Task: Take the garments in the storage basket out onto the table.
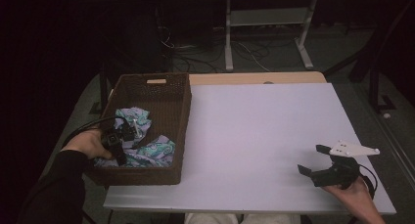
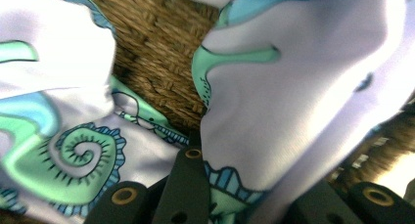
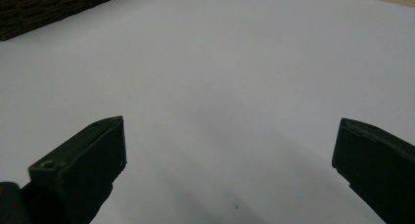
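The basket [image 1: 169, 94] at the left of the table is rough, matt, brown woven wicker. The cloth [image 2: 303, 101] lying in it is smooth, soft fabric with a faint sheen, printed in green and blue on pale lilac. The tabletop [image 1: 264, 136] is a smooth, matt white sheet, with bare light wood at its far edge.

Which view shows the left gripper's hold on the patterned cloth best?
The left gripper view: the left gripper is closed on a fold of the patterned cloth. The high view shows them small inside the basket.
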